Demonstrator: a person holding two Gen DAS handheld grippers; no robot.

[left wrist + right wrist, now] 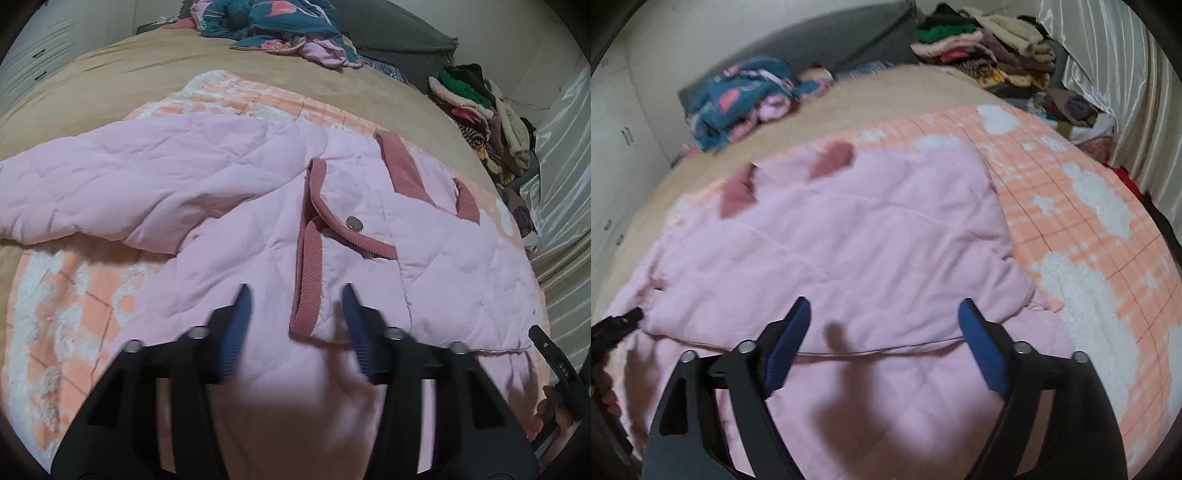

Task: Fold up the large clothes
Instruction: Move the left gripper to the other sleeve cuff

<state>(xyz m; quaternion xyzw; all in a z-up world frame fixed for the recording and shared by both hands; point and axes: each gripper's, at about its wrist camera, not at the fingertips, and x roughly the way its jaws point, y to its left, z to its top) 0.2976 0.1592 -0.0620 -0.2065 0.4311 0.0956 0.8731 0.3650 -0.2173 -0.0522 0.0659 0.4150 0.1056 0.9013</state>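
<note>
A light pink quilted jacket (207, 177) with dark pink corduroy trim (306, 273) and a metal snap (354, 222) lies spread on the bed. One sleeve stretches out to the left in the left wrist view. My left gripper (295, 291) hovers open over the jacket's front edge, its blue pads (236, 325) on either side of the trim strip without pressing it. In the right wrist view the jacket (849, 229) lies folded over near its hem. My right gripper (884, 306) stands wide open above that fold, with nothing held.
Under the jacket lies an orange and white plaid blanket (1089, 229) on a beige bedspread (110, 74). A teal patterned garment (266, 22) lies at the bed's head. A pile of clothes (990, 48) sits by the curtain (1108, 92). A hand (550, 410) shows at the lower right.
</note>
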